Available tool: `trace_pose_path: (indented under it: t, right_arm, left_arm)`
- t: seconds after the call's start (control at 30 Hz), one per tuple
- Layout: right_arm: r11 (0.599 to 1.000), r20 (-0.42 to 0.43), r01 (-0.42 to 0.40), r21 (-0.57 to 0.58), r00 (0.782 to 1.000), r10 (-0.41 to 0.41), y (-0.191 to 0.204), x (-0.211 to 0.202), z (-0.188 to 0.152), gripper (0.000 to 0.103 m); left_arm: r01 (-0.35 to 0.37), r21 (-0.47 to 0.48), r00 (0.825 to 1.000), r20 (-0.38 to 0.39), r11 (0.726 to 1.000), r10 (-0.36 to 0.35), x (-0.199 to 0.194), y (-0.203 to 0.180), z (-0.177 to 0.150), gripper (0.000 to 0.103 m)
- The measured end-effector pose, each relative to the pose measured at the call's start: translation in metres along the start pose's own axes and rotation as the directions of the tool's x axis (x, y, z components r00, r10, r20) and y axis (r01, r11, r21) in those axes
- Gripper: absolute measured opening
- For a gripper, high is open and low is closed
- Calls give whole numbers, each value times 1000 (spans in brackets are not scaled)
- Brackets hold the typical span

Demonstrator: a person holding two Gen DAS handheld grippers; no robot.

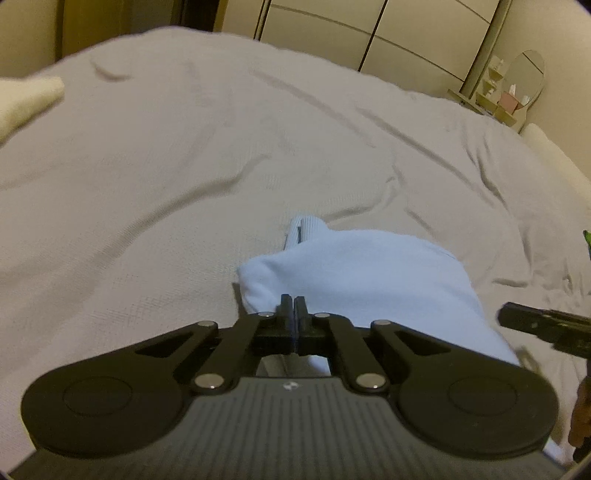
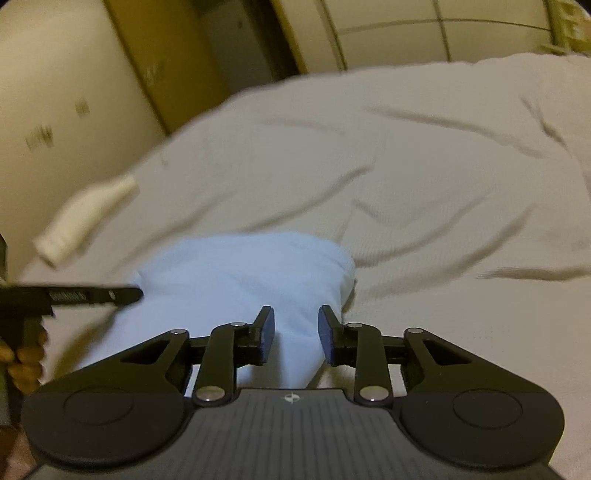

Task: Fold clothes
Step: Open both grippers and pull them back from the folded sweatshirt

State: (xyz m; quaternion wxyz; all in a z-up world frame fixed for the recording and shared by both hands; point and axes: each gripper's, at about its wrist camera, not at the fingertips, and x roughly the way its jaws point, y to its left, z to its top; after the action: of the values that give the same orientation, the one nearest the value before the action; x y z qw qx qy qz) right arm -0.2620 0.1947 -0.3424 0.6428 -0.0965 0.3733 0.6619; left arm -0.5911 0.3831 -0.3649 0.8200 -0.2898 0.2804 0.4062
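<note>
A light blue garment (image 1: pixel 354 273) lies bunched on the bed, with a ribbed cuff sticking out at its far side. My left gripper (image 1: pixel 294 301) is shut, its tips at the garment's near left edge, seemingly pinching the cloth. The right gripper shows at the right edge of the left wrist view (image 1: pixel 546 325). In the right wrist view the same blue garment (image 2: pixel 240 273) lies just ahead. My right gripper (image 2: pixel 296 314) is open, its jaws spread over the garment's near right part. The left gripper (image 2: pixel 74 295) reaches in from the left, touching the garment's left edge.
The bed is covered by a wrinkled pale grey sheet (image 1: pixel 184 166). A cream rolled cloth (image 2: pixel 85 218) lies near the bed's left edge; it also shows in the left wrist view (image 1: pixel 26 99). Wardrobe doors (image 1: pixel 369 33) and a small shelf with a mirror (image 1: pixel 517 85) stand behind.
</note>
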Motion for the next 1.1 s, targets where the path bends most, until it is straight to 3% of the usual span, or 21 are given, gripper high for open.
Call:
trace_pose_path:
  t: [0.1,0.23,0.43,0.57,0.73,0.8,0.87,0.9,0.97,1.03,1.1]
  right_arm:
    - [998,36,-38,45,999,37,3,-33,-17,34]
    - [997,13,-34,68,999,33,20,-62,-44,34]
    - [999,-28,8,-31,1000,-9,52,-76,-73,32]
    - [993,-87,48,-107,994,-58,63,-62,-87,33]
    - [983,-101,80,-164,990,-98,71,-61,-89,33]
    - [990,-98,86,-109,990,-97,65,-66,-85,44]
    - [996,-78,70,-54,994,-74,60,-77,-83,70]
    - [998,-67,57,-29,996,-59,57,-83,-83,92]
    - [999,-56,44,-4,997,-44,56,-94,-84,95]
    - [998,-66,55,2,996,-54,58,-100,-85,100]
    - [998,-82,62,10,995,-61,60,-104,-86,100]
  left_arm:
    - [-8,51,1000,11,999,7,-30,-17,-9,7]
    - [26,156,1000,8,987,-28,-60,-47,-42,14]
    - [-2,133,999,-38,991,7,-58,-51,-79,13]
    - [-21,92,999,-36,995,25,-47,-43,-92,15]
    - [-73,43,996,-40,996,75,-55,-46,-94,15]
    - [-106,31,994,-33,994,107,-68,-54,-94,16]
    - [-138,20,990,-26,990,139,-81,-62,-93,24]
    - [-154,15,988,-22,988,155,-88,-65,-93,34]
    - [-194,18,981,-23,981,194,-99,-74,-94,43]
    - [-235,40,971,-33,971,236,-107,-83,-98,45]
    - [-249,45,967,-41,967,251,-114,-90,-102,56]
